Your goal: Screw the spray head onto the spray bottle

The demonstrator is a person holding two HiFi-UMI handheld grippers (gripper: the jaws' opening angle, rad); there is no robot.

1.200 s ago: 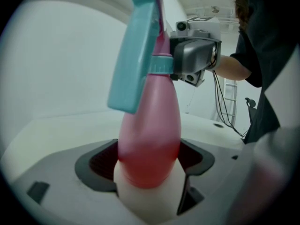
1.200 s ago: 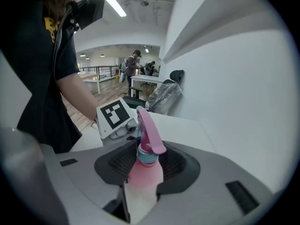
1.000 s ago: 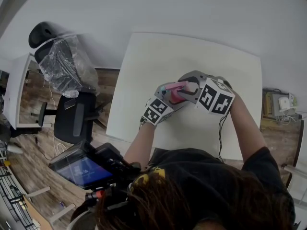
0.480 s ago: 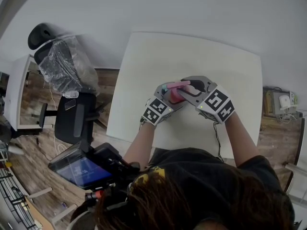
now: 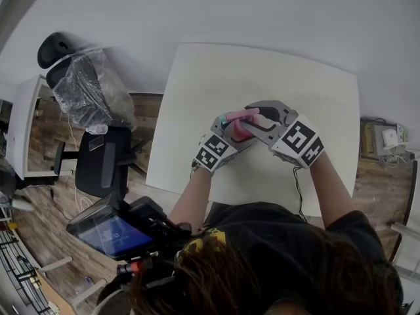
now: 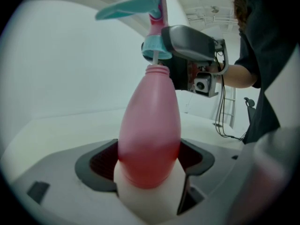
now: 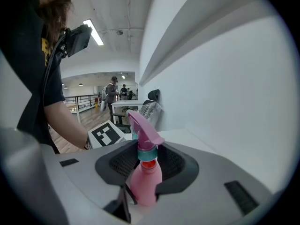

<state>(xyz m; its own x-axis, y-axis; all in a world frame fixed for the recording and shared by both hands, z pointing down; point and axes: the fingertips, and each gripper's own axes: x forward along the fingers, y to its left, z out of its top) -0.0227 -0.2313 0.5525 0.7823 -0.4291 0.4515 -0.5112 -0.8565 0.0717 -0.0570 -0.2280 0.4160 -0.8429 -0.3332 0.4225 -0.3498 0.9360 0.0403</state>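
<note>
Briefly, left to right. One office chair [image 5: 100, 157], its back wrapped in clear plastic, stands off the left edge of one white table [image 5: 262, 71]. Two grippers meet over the table, one marker cube on each.

Left gripper [image 5: 228, 131]: jaws set wide and clamped on the lower body of the one pink spray bottle [image 6: 150, 125], which is held above the table and points away from the gripper.

One spray head [image 6: 153, 13], pink with a teal trigger and collar. The collar sits just above the bottle's neck, not seated down. A thin tube runs from it into the mouth.

Right gripper [image 5: 254, 119]: jaws at a narrower gap, closed on the spray head at its collar, one pad [image 7: 174, 165] on either side.
</note>
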